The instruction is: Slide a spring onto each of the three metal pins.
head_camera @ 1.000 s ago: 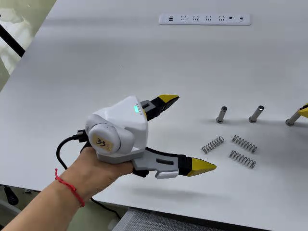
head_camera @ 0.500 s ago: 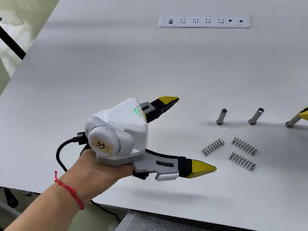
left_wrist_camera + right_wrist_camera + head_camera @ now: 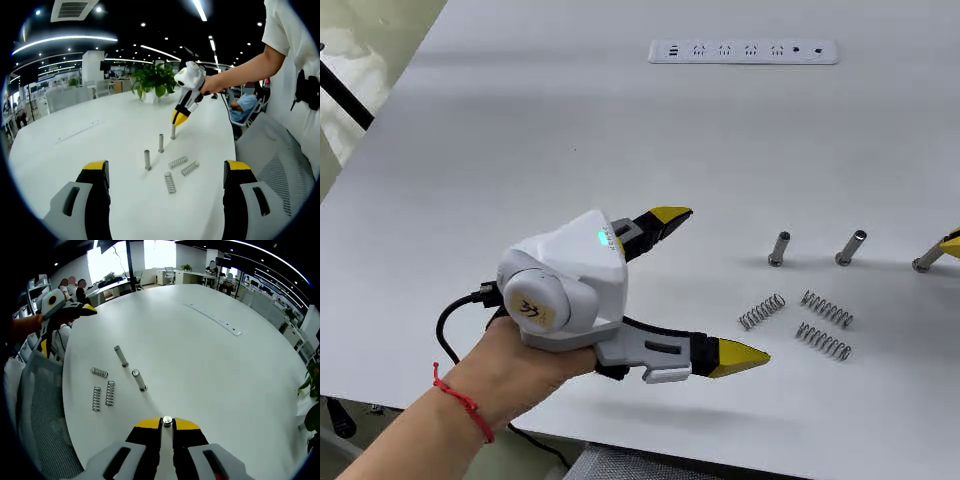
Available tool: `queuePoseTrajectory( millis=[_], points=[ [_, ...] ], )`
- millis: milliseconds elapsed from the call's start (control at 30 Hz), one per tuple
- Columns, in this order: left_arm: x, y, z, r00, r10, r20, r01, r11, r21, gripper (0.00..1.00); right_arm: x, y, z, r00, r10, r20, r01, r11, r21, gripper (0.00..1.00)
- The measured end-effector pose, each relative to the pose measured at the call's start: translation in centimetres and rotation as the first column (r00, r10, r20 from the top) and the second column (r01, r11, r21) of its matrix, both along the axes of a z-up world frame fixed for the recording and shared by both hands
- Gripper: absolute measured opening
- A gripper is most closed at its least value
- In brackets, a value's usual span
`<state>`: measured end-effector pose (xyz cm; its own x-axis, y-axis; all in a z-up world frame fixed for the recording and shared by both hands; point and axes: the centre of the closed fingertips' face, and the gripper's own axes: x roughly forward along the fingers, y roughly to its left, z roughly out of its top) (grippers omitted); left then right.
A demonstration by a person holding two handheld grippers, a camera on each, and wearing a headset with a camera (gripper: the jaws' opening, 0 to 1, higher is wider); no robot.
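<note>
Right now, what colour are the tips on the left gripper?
Yellow tips over black, on the left gripper; it shows best in the head view.

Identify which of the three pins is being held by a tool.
The rightmost pin, at the edge of the head view: the right tool is shut on its top. The middle pin and the left pin stand free, with nothing touching them.

L tool, R tool: no chg.
</note>
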<state>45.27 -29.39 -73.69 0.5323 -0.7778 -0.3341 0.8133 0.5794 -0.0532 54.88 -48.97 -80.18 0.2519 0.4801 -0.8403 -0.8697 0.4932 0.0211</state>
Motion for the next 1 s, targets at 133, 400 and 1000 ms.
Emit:
queuePoseTrajectory(
  millis=[133, 400, 1000],
  points=[
    [0.02, 0.00, 0.02, 1.000, 0.000, 0.001, 0.000, 1.000, 0.000, 0.94, -0.08, 0.01, 0.03, 1.000, 0.003, 0.003, -0.003, 1.000, -0.002, 0.05],
    [-0.07, 0.06, 0.01, 1.000, 0.000, 0.001, 0.000, 1.000, 0.002, 0.94, -0.21, 0.18, 0.14, 1.000, 0.003, 0.008, -0.003, 1.000, 0.003, 0.05],
    [-0.19, 0.10, 0.34, 1.000, 0.002, 0.009, -0.002, 1.000, 0.012, 0.94, -0.11, 0.00, 0.96, 0.999, -0.004, 0.033, 0.003, 0.999, 0.032, 0.10]
  ],
)
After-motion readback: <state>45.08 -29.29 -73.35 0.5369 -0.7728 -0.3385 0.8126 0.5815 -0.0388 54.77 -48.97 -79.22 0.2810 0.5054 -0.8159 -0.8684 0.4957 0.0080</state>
